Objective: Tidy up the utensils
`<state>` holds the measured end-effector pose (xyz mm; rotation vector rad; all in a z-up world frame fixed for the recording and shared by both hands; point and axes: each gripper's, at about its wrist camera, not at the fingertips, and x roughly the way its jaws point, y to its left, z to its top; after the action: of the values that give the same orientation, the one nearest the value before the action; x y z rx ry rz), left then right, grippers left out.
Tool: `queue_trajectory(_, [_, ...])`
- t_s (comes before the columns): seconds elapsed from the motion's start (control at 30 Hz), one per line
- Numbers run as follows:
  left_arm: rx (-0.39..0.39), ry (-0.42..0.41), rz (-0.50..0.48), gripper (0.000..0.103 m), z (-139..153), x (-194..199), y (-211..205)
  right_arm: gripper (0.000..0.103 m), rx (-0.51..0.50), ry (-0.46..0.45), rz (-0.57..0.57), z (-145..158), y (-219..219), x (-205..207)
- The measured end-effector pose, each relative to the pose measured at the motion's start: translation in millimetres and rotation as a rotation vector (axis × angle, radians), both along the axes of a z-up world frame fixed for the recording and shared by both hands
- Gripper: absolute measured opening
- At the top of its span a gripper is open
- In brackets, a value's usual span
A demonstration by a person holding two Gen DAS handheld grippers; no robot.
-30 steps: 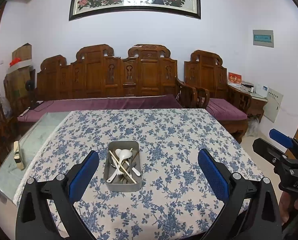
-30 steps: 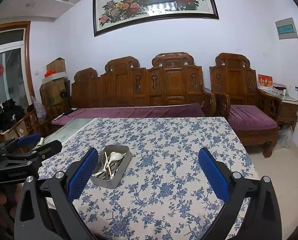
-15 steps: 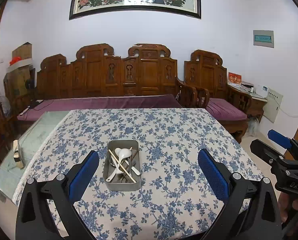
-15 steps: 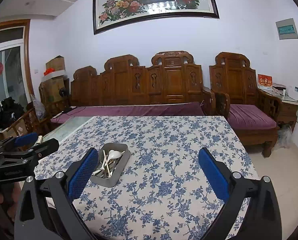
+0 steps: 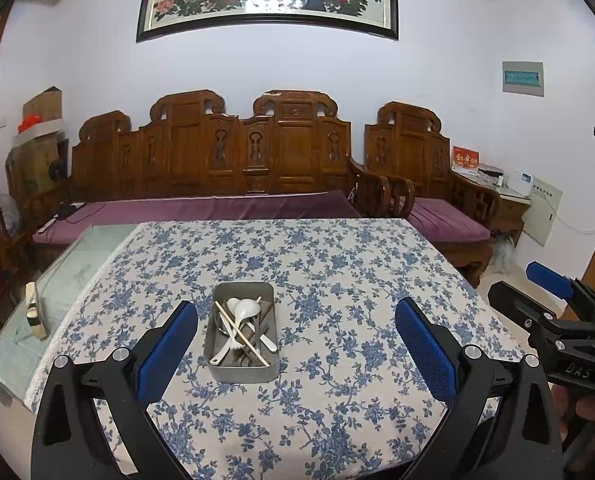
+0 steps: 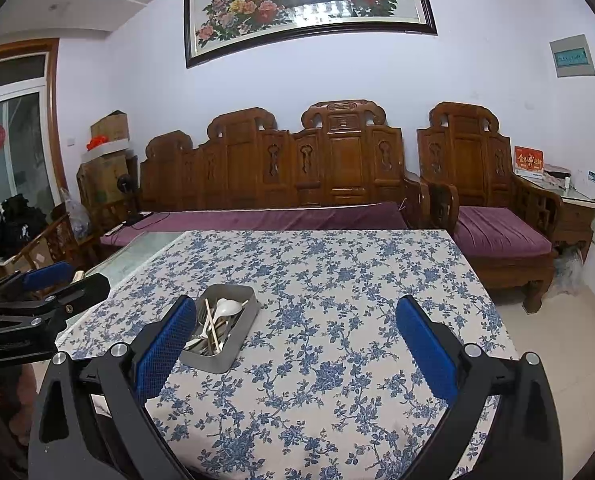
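Observation:
A grey metal tray (image 5: 271,372) (image 6: 249,320) rests on the blue-flowered tablecloth (image 5: 337,280) (image 6: 337,280). Inside it lie a white spoon (image 5: 244,309) (image 6: 225,307), wooden chopsticks (image 5: 241,334) (image 6: 212,328) and several metal utensils, mixed together. My left gripper (image 5: 296,344) hangs open above the near table edge, the tray between and beyond its blue pads. My right gripper (image 6: 296,346) is open too, with the tray just behind its left pad. Each gripper shows at the edge of the other's view: the right gripper (image 5: 537,296) and the left gripper (image 6: 61,280), both empty.
A carved wooden sofa (image 5: 217,160) with purple cushions runs behind the table, an armchair (image 5: 429,184) to its right. Bare glass tabletop (image 5: 57,280) extends left of the cloth, with a small wooden block (image 5: 33,312) on it. A hand (image 5: 589,404) holds the right gripper.
Both grippers have drawn back slightly and risen, so the table and tray sit a little lower and farther. Nothing was grasped; the utensils have not moved.

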<state>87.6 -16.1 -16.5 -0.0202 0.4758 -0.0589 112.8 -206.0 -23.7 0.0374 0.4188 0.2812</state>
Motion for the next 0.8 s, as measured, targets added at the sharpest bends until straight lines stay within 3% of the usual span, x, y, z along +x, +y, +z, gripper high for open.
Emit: queue_trajectory(0.8, [-0.006,-0.003,-0.01,0.095,0.7,-2.7,0.2,0.1,0.002,0.0,0.0,-1.2,3.0,-1.0])
